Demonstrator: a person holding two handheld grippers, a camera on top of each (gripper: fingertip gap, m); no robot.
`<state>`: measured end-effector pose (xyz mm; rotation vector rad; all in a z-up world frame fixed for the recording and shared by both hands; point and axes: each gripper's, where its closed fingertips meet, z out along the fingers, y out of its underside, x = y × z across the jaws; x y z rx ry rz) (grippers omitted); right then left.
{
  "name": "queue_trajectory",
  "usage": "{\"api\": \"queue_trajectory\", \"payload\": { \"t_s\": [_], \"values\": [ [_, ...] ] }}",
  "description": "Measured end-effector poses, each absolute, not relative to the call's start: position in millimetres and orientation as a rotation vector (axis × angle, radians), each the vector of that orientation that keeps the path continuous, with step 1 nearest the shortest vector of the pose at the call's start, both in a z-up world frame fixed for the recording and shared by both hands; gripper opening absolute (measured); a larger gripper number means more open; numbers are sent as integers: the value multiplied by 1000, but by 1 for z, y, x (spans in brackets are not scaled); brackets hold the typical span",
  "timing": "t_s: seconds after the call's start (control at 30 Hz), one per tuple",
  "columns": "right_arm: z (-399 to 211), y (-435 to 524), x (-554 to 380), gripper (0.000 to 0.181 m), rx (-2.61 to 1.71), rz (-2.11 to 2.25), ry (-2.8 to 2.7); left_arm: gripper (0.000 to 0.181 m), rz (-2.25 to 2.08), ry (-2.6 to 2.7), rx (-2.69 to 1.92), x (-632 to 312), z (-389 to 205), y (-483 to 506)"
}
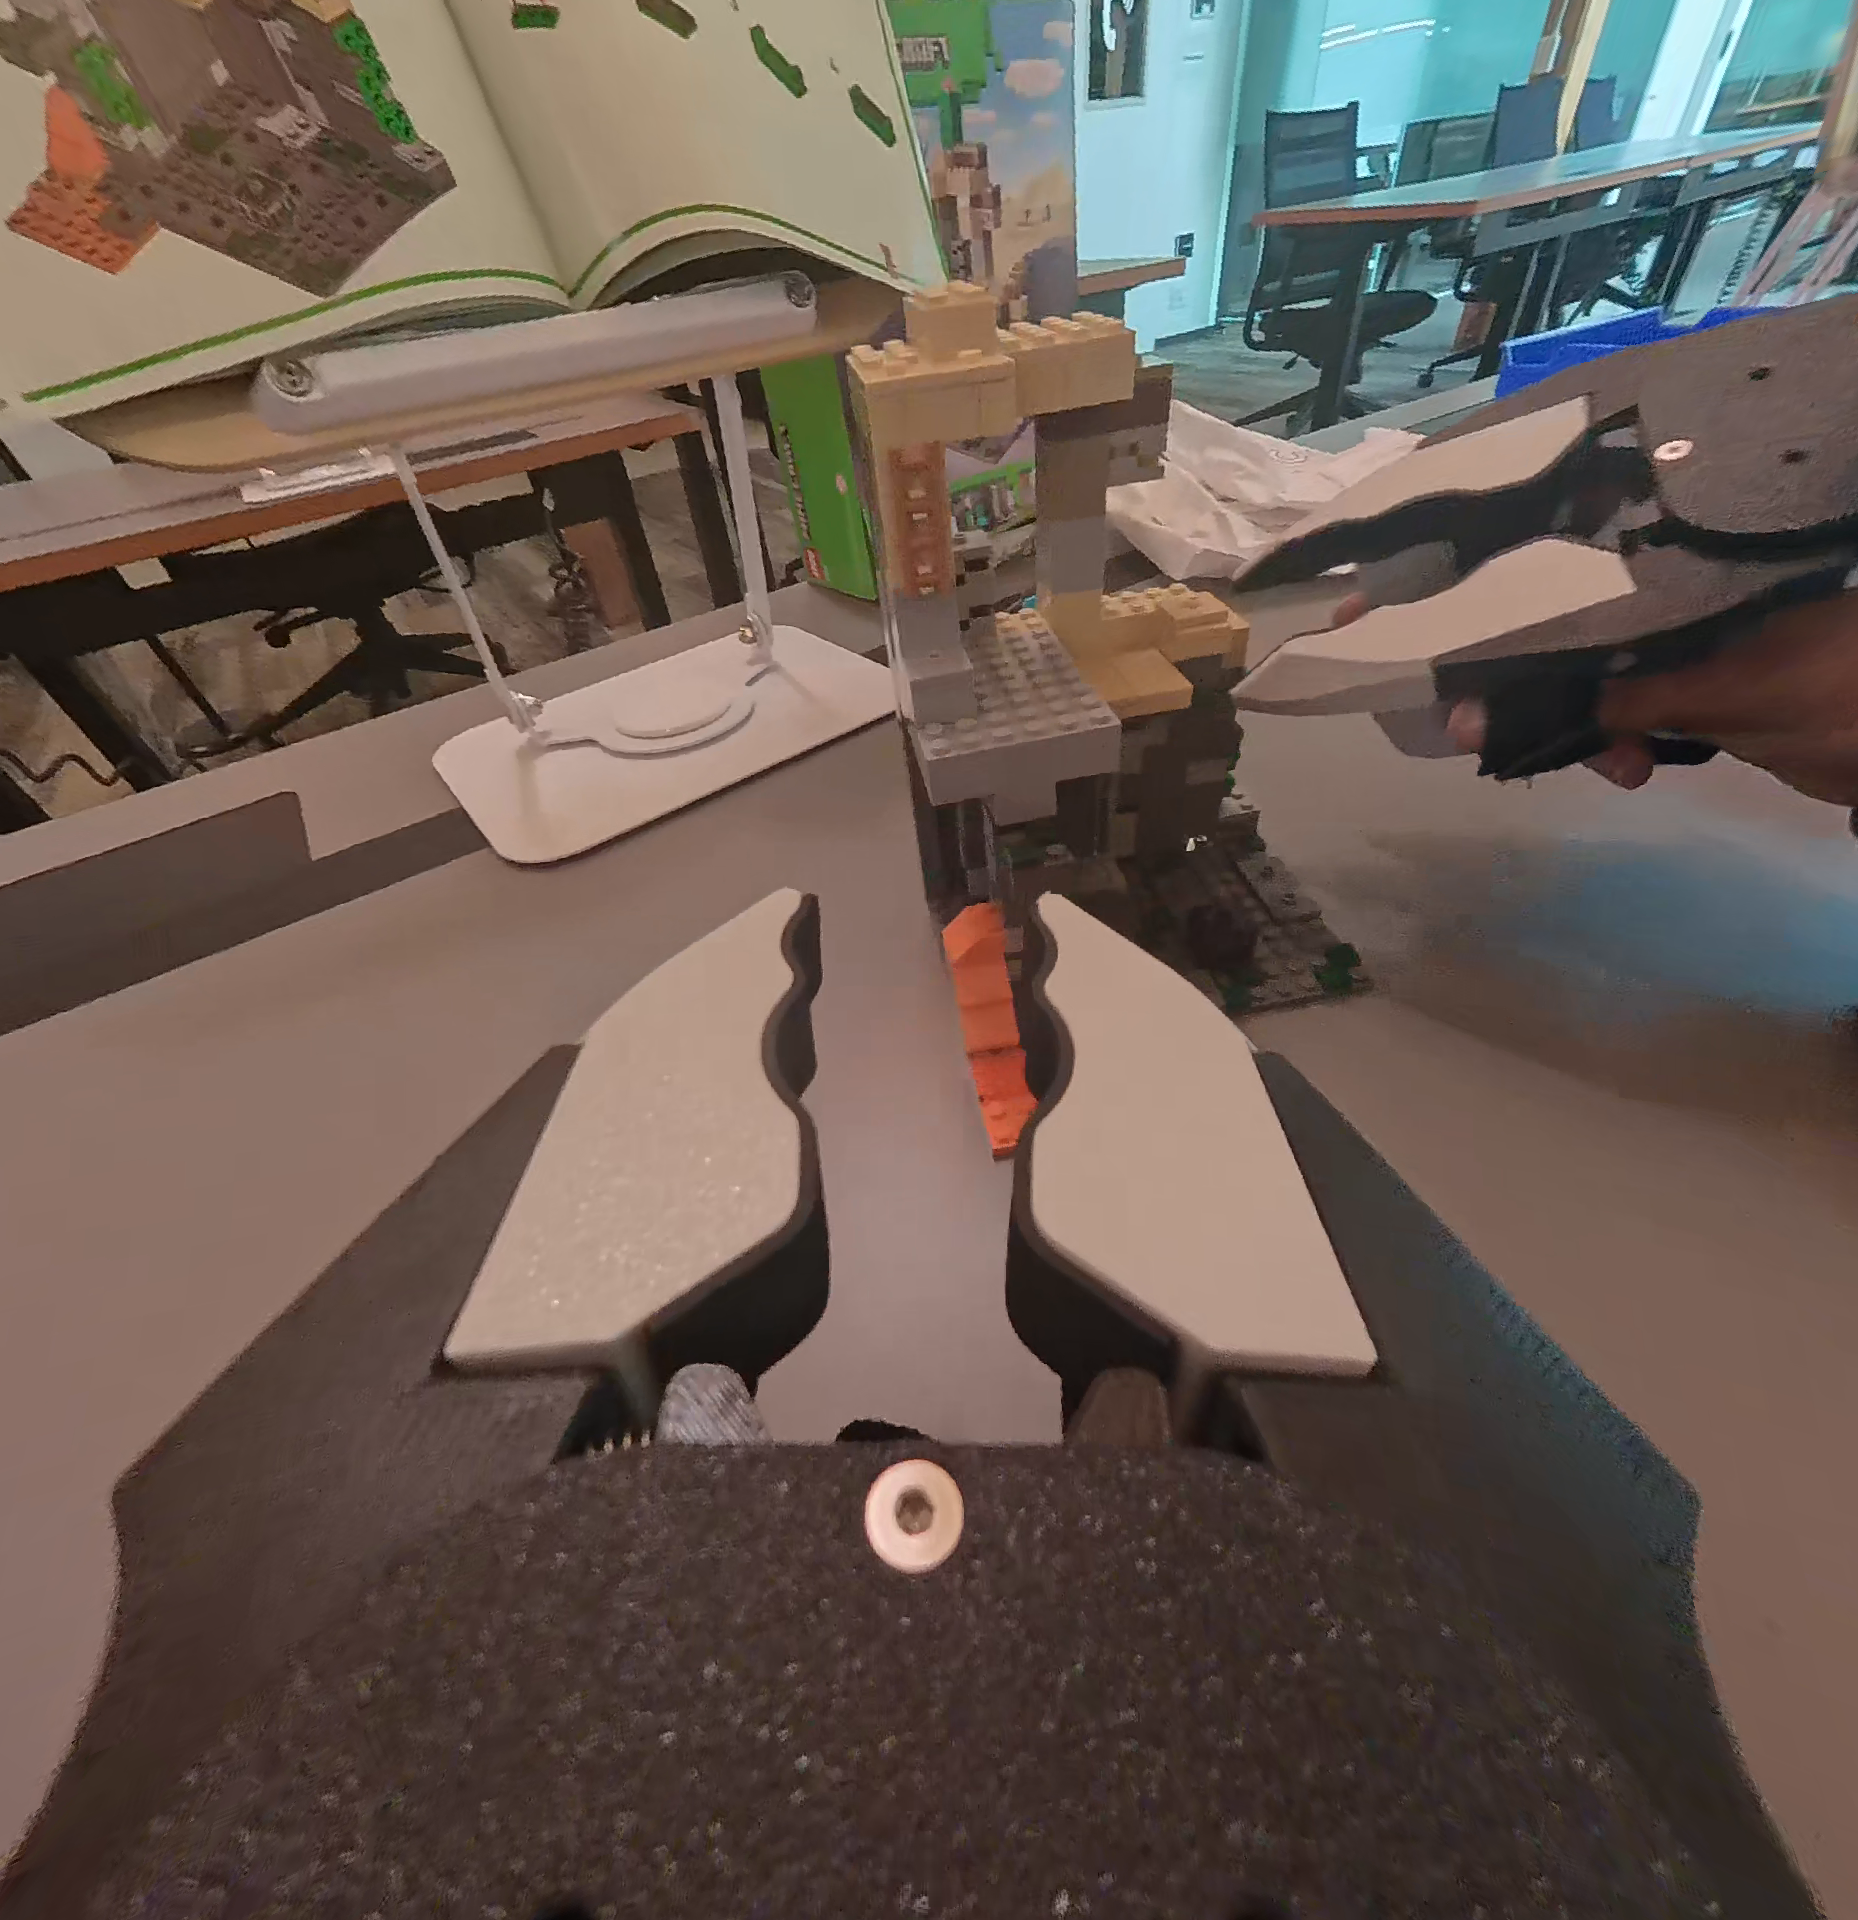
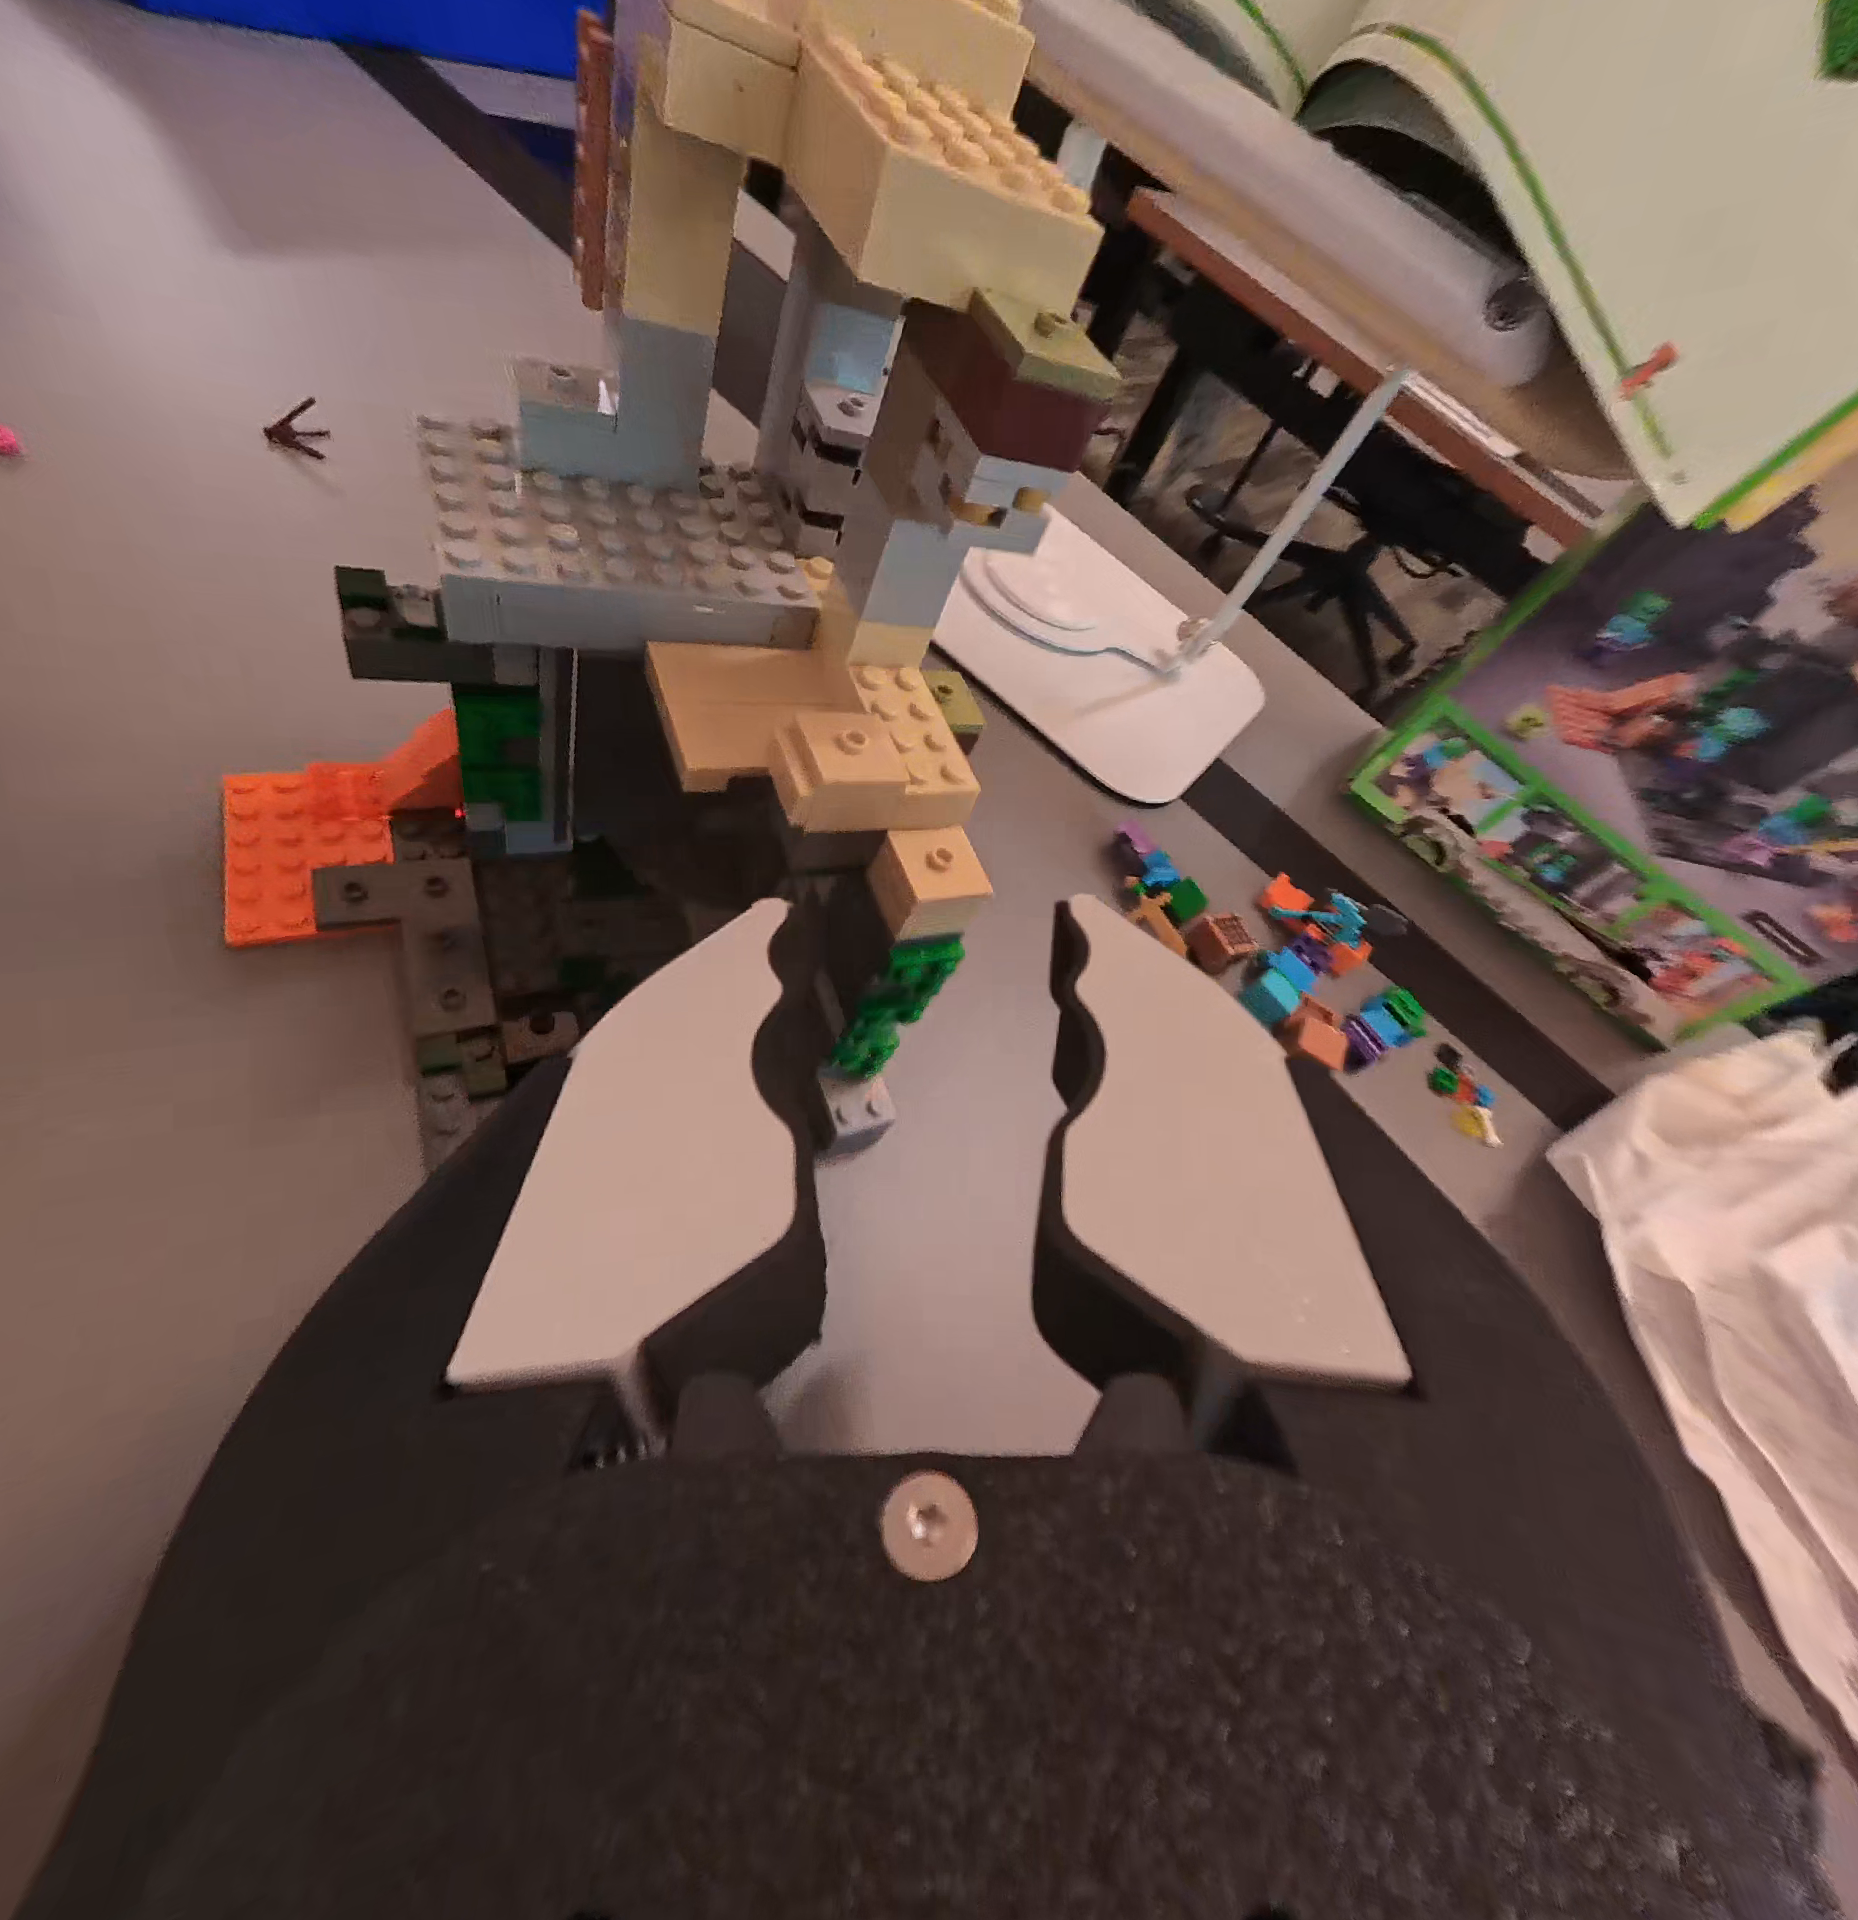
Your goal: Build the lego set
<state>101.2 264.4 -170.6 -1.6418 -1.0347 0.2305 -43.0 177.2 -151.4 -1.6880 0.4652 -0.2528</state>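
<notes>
Currently, by label:

Model: tall half-built lego model (image 1: 1050, 665) of tan, grey and dark bricks, standing mid-table on the grey tabletop (image 1: 281, 1091), at 12 o'clock from the left gripper.

Left gripper (image 1: 925, 914): held low, jaws apart, nothing between them; orange stepped lego plate (image 1: 982, 1029) at the model's foot showing in the gap beside the right-hand finger, contact unclear.

Right gripper (image 2: 920, 914): jaws apart and empty, tips close to the tan ledge and green leafy bricks (image 2: 899, 1003) on the model's side; seen from the left wrist at 2 o'clock, pointing at the tan ledge.

Step in hand: likely steadying the model while fetching or seating another brick.

Doing it well: brace low at the base with the left, press straight down onto studs with the right, never sideways against the thin pillars under the tan overhanging top block (image 2: 946, 177).

Loose parts: small colourful lego pieces (image 2: 1309, 966) at 1 o'clock from the right gripper, near the green-edged set box (image 2: 1631, 790).

Edges: white stand base (image 1: 655, 738) and open instruction booklet (image 1: 405, 156) overhanging at 11 o'clock; crumpled white bags (image 2: 1756, 1247) at 3 o'clock.

Open room: bare tabletop at 9 o'clock of the model, best for approach.
</notes>
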Motion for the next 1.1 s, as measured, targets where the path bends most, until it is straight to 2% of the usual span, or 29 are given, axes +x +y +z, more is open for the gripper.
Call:
{"api": "queue_trajectory", "payload": {
  "t_s": [0.27, 0.33, 0.47, 0.53, 0.7, 1.1],
  "values": [
    [-184, 251, 102, 67, -1688, 385, -1019, 37, -265, 460, -1717, -32, -155, 197],
    [-187, 256, 101, 67, -1697, 425, -1008, 38, -280, 465, -1733, -31, -158, 203],
    [-194, 270, 100, 59, -1694, 416, -1013, 43, -299, 506, -1735, -29, -165, 213],
    [-193, 274, 98, 43, -1690, 433, -995, 44, -316, 521, -1735, -25, -168, 219],
    [-195, 280, 94, 27, -1696, 432, -983, 50, -353, 578, -1728, -10, -172, 231],
    [-196, 298, 54, 28, -1667, 477, -1082, 49, -331, 560, -1746, -18, -175, 231]
  ]
}}
